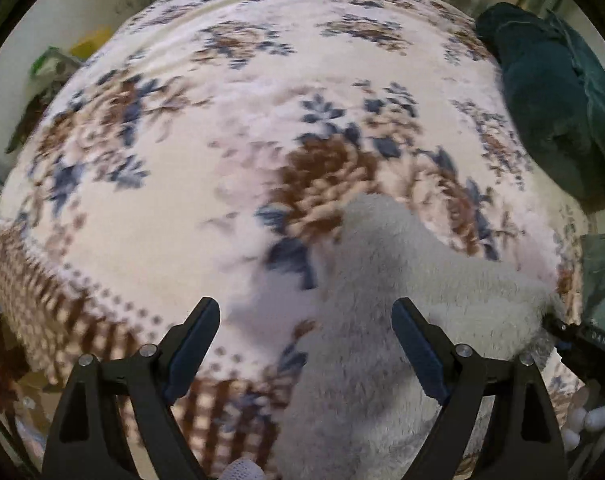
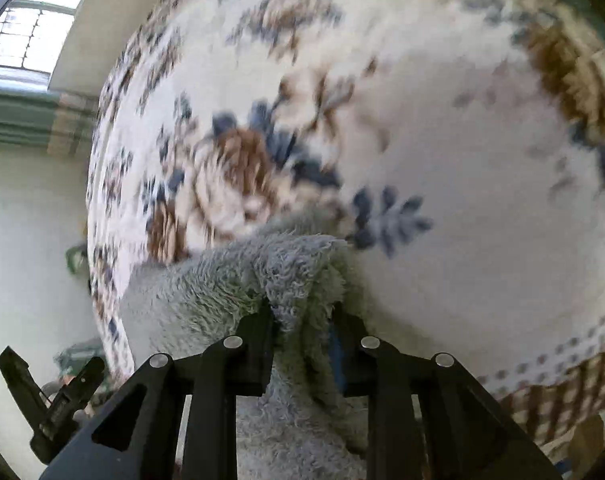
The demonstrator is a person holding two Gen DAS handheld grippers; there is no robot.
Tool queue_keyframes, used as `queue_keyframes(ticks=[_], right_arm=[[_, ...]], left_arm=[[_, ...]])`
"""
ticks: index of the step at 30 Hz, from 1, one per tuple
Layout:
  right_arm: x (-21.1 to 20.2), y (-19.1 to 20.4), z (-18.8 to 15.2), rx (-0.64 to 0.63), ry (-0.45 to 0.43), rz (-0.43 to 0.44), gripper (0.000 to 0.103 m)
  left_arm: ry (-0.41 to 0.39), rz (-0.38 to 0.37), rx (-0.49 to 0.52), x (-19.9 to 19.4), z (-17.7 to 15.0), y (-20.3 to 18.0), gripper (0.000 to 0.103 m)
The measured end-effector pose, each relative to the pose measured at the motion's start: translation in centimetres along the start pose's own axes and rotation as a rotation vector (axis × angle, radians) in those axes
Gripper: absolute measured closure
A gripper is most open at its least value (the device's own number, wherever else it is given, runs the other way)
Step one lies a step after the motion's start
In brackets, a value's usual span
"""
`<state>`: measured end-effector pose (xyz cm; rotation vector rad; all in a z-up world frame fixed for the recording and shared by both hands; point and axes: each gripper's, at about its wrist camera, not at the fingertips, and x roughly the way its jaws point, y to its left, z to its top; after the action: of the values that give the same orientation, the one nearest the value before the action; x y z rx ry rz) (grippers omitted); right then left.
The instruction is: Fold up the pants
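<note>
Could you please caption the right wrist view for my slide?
Right gripper shut on fluffy grey pants above a floral blanket.

A floral blanket [image 1: 222, 128] in cream, brown and blue covers the bed, with a checked brown border along its near edge. A heap of dark teal cloth [image 1: 550, 96] lies at its far right corner. A barred window [image 2: 34, 24] lets in daylight above a pale wall [image 2: 26, 220].
</note>
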<state>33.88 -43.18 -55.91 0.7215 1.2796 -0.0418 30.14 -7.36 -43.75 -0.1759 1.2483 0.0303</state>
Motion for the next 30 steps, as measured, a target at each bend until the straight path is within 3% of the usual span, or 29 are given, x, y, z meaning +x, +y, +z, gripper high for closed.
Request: queue_keyframes(ticks=[2, 4, 7, 9, 12, 15, 17, 18, 19, 21, 24, 26, 28, 29, 30], right_arm=[[-1.6, -1.4, 0.6, 0.036, -0.050, -0.036, 0.080], [-0.9, -2.8, 1.3, 0.058, -0.019, -0.055, 0.079], [0.9, -5.4, 1.9, 0.137, 0.129, 0.031, 0.057], [0.1, -6.2, 1.3, 0.142, 0.102, 0.055, 0.037], [0.2, -8.1, -1.1, 0.172, 0.145, 0.087, 0.023], [3.1, -10.5, -4.6, 0.275, 0.260, 0.156, 0.023], [5.6, -11.7, -7.0, 0.375, 0.319, 0.252, 0.025], [5.8, -11.8, -8.1, 0.399, 0.279, 0.296, 0.053], [5.7, -11.6, -8.7, 0.389, 0.260, 0.300, 0.073], [4.7, -11.7, -9.6, 0.389, 0.220, 0.283, 0.085], [3.4, -13.2, -10.7, 0.429, 0.200, 0.224, 0.086], [4.1, -14.3, -11.2, 0.411, 0.250, 0.120, 0.085], [5.2, -14.2, -10.9, 0.377, 0.319, 0.087, 0.075], [5.2, -13.7, -10.4, 0.352, 0.340, 0.066, 0.060], [4.6, -13.0, -9.7, 0.321, 0.331, 0.060, 0.056]], left_arm=[[0.004, -0.029, 0.022, 0.9, 0.6, -2.0, 0.015], [0.018, -0.042, 0.032, 2.2, 1.2, -3.2, 0.015], [0.068, -0.043, 0.060, 5.2, 2.1, -5.0, 0.015], [0.081, -0.037, 0.064, 6.4, 2.5, -5.2, 0.015], [0.089, -0.040, 0.065, 7.3, 2.9, -5.0, 0.015], [0.098, -0.053, 0.055, 7.8, 3.0, -4.5, 0.015], [0.105, -0.052, 0.057, 8.2, 3.0, -4.6, 0.015], [0.108, -0.051, 0.059, 8.3, 3.0, -4.6, 0.015], [0.109, -0.048, 0.061, 8.4, 3.1, -4.6, 0.015], [0.113, -0.052, 0.070, 8.5, 3.2, -4.7, 0.014], [0.116, -0.062, 0.073, 8.7, 3.4, -4.8, 0.014], [0.119, -0.077, 0.079, 8.8, 3.5, -5.0, 0.013], [0.117, -0.068, 0.099, 8.6, 3.6, -5.4, 0.014], [0.113, -0.058, 0.110, 8.4, 3.7, -5.6, 0.014], [0.109, -0.055, 0.117, 8.1, 3.7, -5.6, 0.014]])
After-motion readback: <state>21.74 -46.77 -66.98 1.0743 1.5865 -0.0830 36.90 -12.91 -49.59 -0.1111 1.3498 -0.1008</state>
